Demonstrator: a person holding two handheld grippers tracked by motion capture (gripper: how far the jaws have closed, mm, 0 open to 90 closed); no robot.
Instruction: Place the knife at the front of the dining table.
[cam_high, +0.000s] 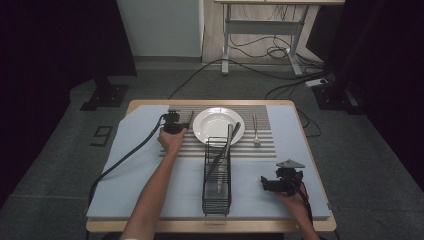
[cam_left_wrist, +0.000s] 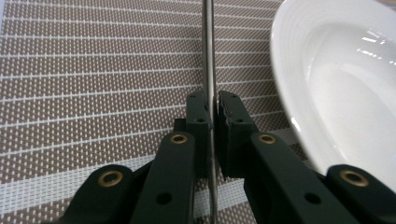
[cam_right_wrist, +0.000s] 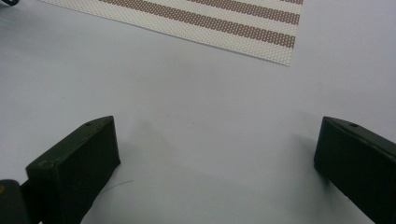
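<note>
Grasping a thin metal utensil (cam_left_wrist: 208, 56), left tool (cam_left_wrist: 211, 109) clenched on it over striped placemat (cam_left_wrist: 93, 70), just left of white plate (cam_left_wrist: 336, 84). Right tool (cam_right_wrist: 215, 154) released, resting near-right on the desk (cam_high: 305, 150).

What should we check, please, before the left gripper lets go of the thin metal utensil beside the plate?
1. Left gripper shut on the thin metal utensil: ok.
2. Utensil over the striped placemat, left of the white plate: ok.
3. Utensil apart from the plate rim: ok.
4. Utensil lying flat on the mat: cannot tell.
5. Right gripper open, over bare blue cloth, out of the way: ok.
6. Fork on the plate's other side undisturbed: ok.
</note>
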